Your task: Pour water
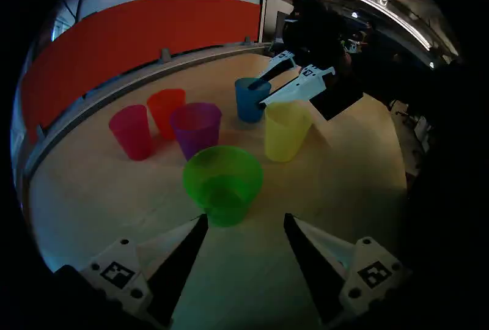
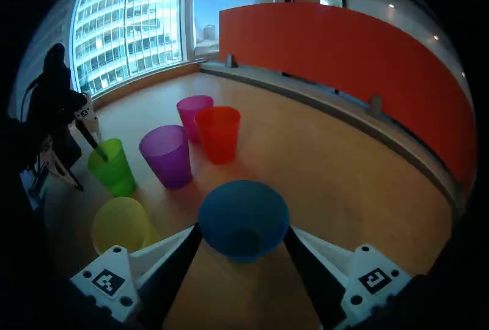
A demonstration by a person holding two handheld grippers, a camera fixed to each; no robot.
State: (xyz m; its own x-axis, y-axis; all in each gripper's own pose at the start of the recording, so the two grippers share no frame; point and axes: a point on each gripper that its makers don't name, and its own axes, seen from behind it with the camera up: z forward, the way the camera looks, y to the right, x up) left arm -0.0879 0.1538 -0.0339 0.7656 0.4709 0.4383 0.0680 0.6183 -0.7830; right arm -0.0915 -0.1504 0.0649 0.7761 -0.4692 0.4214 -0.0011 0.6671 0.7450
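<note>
The left gripper (image 1: pixel 244 223) is hovering low over the wooden table (image 1: pixel 348 177) with its jaws spread wide apart and gripping nothing. The green cup (image 1: pixel 223 182) is standing upright just ahead of them, in line with the gap. In the left gripper view the cup's base is sitting right at the tip of the left-hand finger and seems to be touching it, while the other finger is standing clear of the cup. The right gripper (image 2: pixel 241 232) is also showing its jaws wide apart, with the blue cup (image 2: pixel 243 219) standing upright on the table between the two fingertips. The cup's rim is spanning nearly the whole gap, and it cannot be told whether either finger is pressing on its wall. In the left gripper view this same gripper is reaching in from the far side of the table, with one finger on each side of the blue cup. The yellow cup (image 1: pixel 286 129) is standing just beside the blue one. The purple cup (image 1: pixel 197 127), orange cup (image 1: pixel 166 110) and pink cup (image 1: pixel 131 131) are clustering near the orange panel (image 1: pixel 140 36). All six cups are standing upright, and it cannot be told whether any of them is holding water.
</note>
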